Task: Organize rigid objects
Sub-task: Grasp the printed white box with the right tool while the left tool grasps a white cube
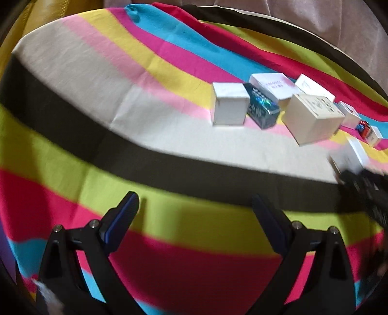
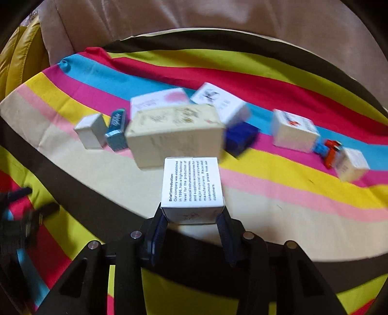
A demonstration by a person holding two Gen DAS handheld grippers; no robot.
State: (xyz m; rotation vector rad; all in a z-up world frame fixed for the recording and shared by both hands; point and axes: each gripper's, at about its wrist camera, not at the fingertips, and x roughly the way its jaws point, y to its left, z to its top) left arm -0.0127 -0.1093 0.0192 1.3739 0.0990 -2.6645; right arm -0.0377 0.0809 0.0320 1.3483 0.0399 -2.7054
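Observation:
My right gripper (image 2: 192, 213) is shut on a small white box (image 2: 191, 184) with black printed text, its pads pressed on the box's two sides above the cream stripe. Just beyond it lies a larger cream box (image 2: 174, 135). A row of boxes stretches across the striped cloth: a white one (image 2: 91, 130), a teal one (image 2: 117, 130), a dark blue one (image 2: 240, 138) and a white one with red and blue print (image 2: 293, 130). My left gripper (image 1: 194, 201) hangs open over the lime stripe with nothing between its fingers. The held box (image 1: 350, 155) shows blurred at that view's right edge.
The striped cloth (image 1: 97, 84) covers a cushion-like surface with beige upholstery (image 2: 169, 21) behind and yellow fabric (image 2: 14, 55) at the left. A red and blue toy (image 2: 329, 150) and a small white box (image 2: 352, 164) lie at the row's right end.

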